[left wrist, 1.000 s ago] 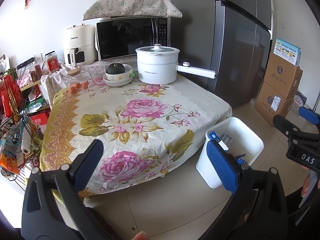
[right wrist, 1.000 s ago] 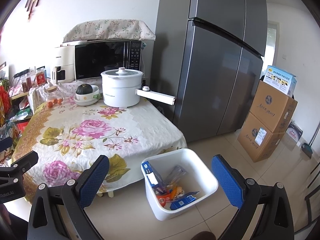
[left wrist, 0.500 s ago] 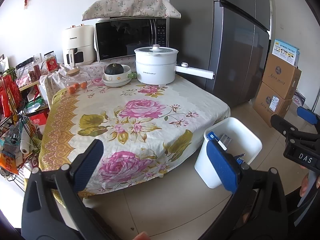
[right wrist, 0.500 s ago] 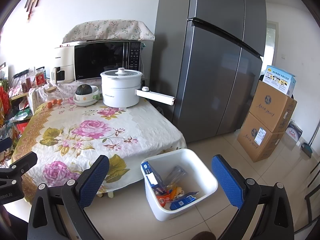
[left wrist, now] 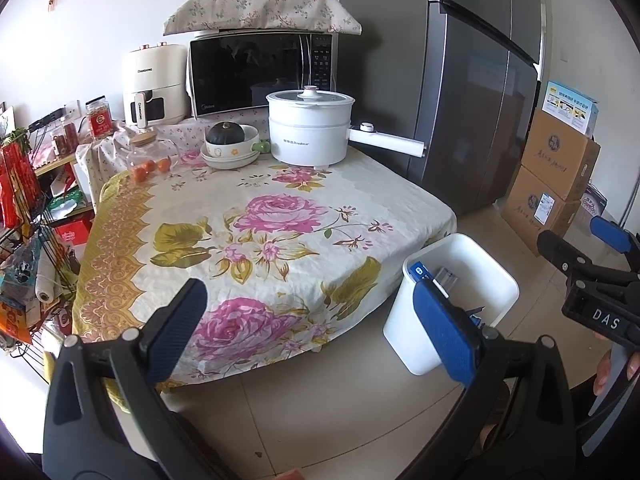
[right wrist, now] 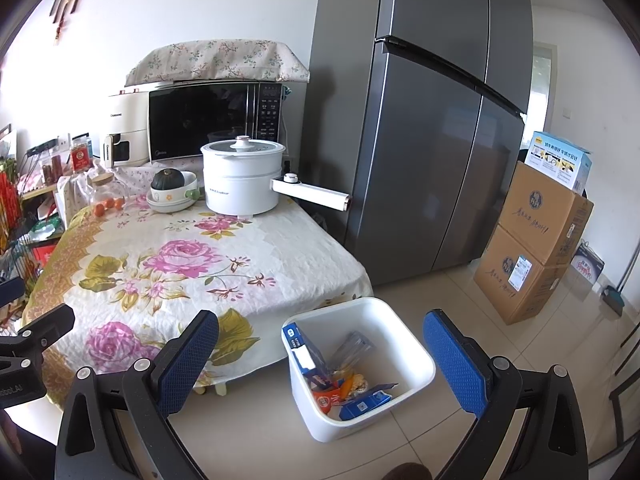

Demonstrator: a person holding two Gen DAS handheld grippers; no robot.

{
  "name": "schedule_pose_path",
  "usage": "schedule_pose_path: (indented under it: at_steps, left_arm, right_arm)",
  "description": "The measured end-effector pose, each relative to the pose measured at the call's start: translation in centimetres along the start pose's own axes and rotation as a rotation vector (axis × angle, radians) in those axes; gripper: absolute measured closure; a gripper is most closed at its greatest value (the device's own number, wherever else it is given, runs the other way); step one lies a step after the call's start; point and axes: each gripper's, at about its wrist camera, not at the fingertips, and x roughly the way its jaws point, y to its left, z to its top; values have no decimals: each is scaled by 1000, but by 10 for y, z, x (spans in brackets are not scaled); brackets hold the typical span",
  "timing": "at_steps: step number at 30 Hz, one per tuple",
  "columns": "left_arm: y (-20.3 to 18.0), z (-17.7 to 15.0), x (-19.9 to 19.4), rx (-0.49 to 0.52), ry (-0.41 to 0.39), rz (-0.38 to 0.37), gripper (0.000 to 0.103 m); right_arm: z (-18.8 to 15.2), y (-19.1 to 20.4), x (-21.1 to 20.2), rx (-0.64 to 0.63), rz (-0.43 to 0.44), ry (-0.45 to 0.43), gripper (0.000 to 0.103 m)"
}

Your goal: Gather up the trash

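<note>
Little has moved since the earlier frames: both views have only drifted slightly, and the bin sits a touch lower and further left in the left wrist view than a second ago.

The left gripper (left wrist: 312, 320) fills the bottom of its frame, jaws spread wide and holding nothing. The right gripper (right wrist: 320, 354) is equally wide and empty at the bottom of its frame, with the bin (right wrist: 420, 364) seen between its blue pads (right wrist: 188, 354). In the left wrist view the right gripper also shows at the right edge, with part of a hand (left wrist: 616, 368) beneath it.

The bin stands on the tiled floor (right wrist: 460, 280) just beside the table's near right corner, at lower centre of the right wrist view. Inside lie blue cartons (right wrist: 300, 344), a clear wrapper (right wrist: 354, 346), an orange packet (right wrist: 328, 398) and other scraps too jumbled to name. No loose trash shows on the tablecloth (left wrist: 260, 220), so collecting looks finished or nearly so.

Further out, at upper centre, a lidded white pot (left wrist: 310, 126) hides its contents. A bowl (left wrist: 232, 148) beside it holds a dark squash (left wrist: 225, 133), and a glass jar (left wrist: 150, 156) holds small orange fruit.

Risks seem modest. A careless swing of the right gripper could knock the light bin over and spill it. The pot's long handle (left wrist: 386, 140) overhangs the table edge and could be caught by a reach past it. Food items could be mistaken for trash.
</note>
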Motion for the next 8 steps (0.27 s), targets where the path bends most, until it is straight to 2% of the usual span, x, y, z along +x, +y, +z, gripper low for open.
schedule_pose_path:
  at_steps: [8]
  left_arm:
    - [4, -1, 1, -22, 13, -38, 1]
  right_arm:
    - [-2, 0, 0, -1, 4, 3, 0]
